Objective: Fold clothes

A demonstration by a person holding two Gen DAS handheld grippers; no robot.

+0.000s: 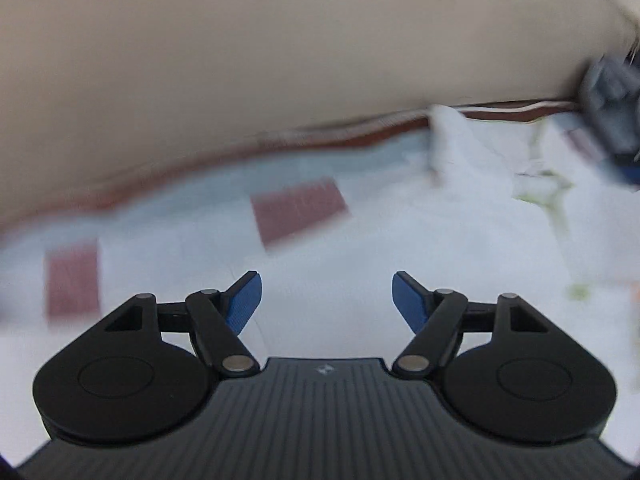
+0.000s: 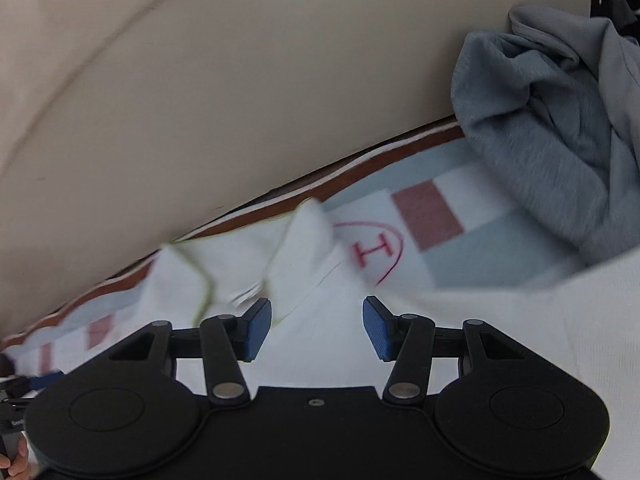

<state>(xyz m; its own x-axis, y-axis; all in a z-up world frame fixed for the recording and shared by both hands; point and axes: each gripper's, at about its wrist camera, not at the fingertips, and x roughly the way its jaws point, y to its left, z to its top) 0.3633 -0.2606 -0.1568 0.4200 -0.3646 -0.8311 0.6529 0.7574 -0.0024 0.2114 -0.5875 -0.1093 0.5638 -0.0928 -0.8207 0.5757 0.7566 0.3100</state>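
Note:
A white garment with thin green trim (image 2: 304,240) lies rumpled on a checked blanket, with one part sticking up. It also shows in the left wrist view (image 1: 472,168), ahead and to the right. My left gripper (image 1: 326,300) is open and empty above the white cloth. My right gripper (image 2: 316,328) is open and empty just above the white garment. The left wrist view is blurred by motion.
A crumpled grey garment (image 2: 560,120) lies at the right against a beige cushion back (image 2: 240,80). The blanket (image 2: 448,240) has pale blue, white and dusty red squares (image 1: 298,210), a brown edge and a red H logo (image 2: 374,250). The other gripper (image 1: 612,120) shows at far right.

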